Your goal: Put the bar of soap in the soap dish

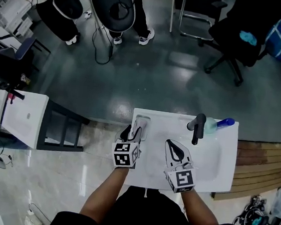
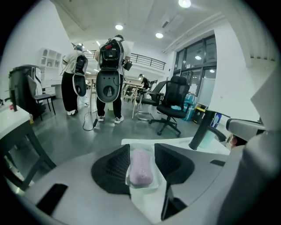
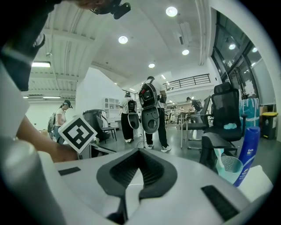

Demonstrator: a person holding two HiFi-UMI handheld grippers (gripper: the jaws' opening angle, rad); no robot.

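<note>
Soap bar point(image 2: 141, 167) in clear soap dish point(image 2: 130, 183), flanked by spread left tool point(image 2: 141, 149), part-hidden from above; right tool point(image 3: 140, 151) pressed together, empty; faucet point(image 1: 198, 127), blue bottle point(image 1: 225, 123) beyond.

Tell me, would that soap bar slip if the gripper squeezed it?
Probably a bit: the soap is rounded and smooth, so it could squirt out between the jaws of the left gripper. It looks solid, so it is likely stiff. Its clear soap dish looks light and might slide when nudged.
</note>
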